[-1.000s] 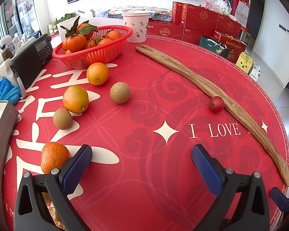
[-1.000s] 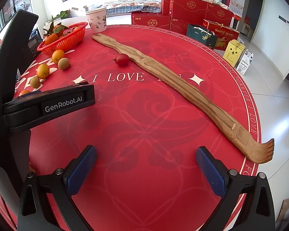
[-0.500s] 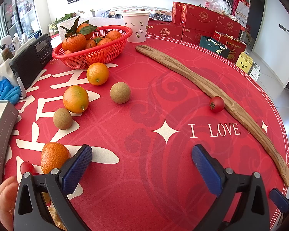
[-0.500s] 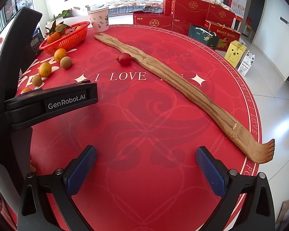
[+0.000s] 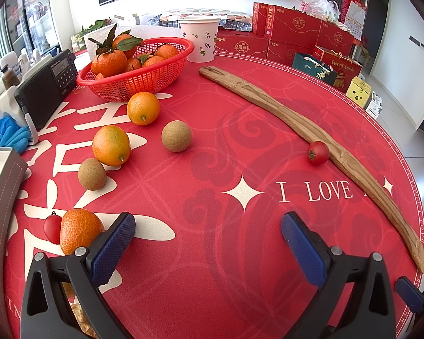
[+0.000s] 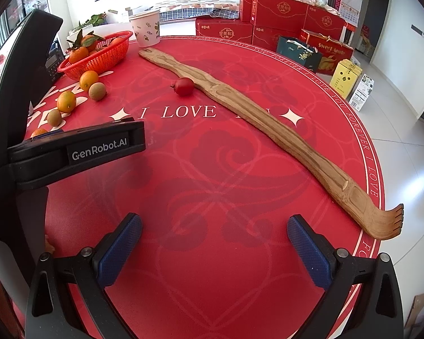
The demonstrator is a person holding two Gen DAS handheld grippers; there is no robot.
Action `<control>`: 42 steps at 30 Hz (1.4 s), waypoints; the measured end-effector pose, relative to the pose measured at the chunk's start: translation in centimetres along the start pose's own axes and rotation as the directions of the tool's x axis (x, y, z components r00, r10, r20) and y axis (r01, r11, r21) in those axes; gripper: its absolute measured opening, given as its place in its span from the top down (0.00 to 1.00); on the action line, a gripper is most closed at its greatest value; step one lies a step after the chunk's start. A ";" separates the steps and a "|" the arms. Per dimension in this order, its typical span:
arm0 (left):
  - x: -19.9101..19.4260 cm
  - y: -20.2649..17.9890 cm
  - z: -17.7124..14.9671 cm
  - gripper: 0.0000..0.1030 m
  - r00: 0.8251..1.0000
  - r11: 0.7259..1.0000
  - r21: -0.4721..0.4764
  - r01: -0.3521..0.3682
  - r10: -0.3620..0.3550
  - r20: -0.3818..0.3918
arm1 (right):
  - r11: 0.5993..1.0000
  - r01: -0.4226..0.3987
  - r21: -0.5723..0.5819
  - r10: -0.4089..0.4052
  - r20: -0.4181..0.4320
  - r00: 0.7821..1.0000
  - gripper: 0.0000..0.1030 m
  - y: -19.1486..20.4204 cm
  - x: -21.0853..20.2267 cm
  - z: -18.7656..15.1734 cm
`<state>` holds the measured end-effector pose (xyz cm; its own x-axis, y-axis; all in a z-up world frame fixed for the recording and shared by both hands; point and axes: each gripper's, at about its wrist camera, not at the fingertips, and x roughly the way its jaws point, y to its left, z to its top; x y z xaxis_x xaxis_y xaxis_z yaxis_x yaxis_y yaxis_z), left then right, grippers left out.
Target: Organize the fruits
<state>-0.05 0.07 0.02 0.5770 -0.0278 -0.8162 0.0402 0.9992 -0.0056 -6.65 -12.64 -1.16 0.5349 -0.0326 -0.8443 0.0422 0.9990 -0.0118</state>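
Red worktop (image 5: 212, 296) carries loose fruits: oranges (image 5: 143, 108) and brown fruits (image 5: 176, 136) lie just beside the red basket (image 5: 144, 80) (partly filled). Left gripper (image 5: 207, 238) and right gripper (image 6: 214, 240) are both released, empty.

Round table (image 5: 200, 282) with red printed cover. Long wooden back scratcher (image 5: 311, 132) runs diagonally from upper centre to lower right. Black radio (image 5: 46, 87) and blue gloves (image 5: 5, 135) at left edge; paper cup (image 5: 199, 39) upper centre; red gift boxes (image 5: 294, 34) upper right.
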 end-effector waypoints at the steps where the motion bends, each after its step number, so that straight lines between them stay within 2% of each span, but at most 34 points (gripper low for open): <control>1: 0.0 0.0 0.0 0.00 1.000 1.000 0.000 0.000 0.000 0.000 | 1.000 -0.001 -0.001 0.001 0.004 1.000 0.00 0.0 0.0 0.0; 23: 0.0 0.0 0.0 0.00 1.000 1.000 0.000 0.000 0.000 0.000 | 1.000 -0.003 -0.002 0.003 0.003 1.000 0.00 -0.1 0.0 -0.1; 29: -0.1 0.1 0.2 0.00 1.000 1.000 0.017 0.019 -0.019 -0.009 | 1.000 -0.006 -0.009 0.006 0.022 1.000 0.00 -0.2 -0.1 -0.3; 32: -2.0 0.8 -0.2 0.00 0.998 0.999 -0.008 0.052 -0.052 0.041 | 1.000 -0.008 -0.012 0.008 0.027 1.000 0.00 -0.1 -0.2 -0.3; 37: -6.7 2.9 -1.8 0.00 0.986 0.995 0.076 0.066 -0.077 0.149 | 1.000 -0.009 -0.014 0.010 0.037 0.999 0.00 -0.2 -0.3 -0.5; 42: -9.9 7.7 -5.0 0.00 0.984 0.994 0.087 0.062 -0.075 0.162 | 1.000 -0.015 -0.023 0.016 0.057 0.998 0.00 -0.1 -0.4 -0.6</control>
<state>-9.54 8.16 5.10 0.6969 -0.1075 -0.7091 0.1468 0.9892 -0.0057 -7.37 -12.74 -1.15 0.5829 -0.0177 -0.8124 0.0146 0.9998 -0.0113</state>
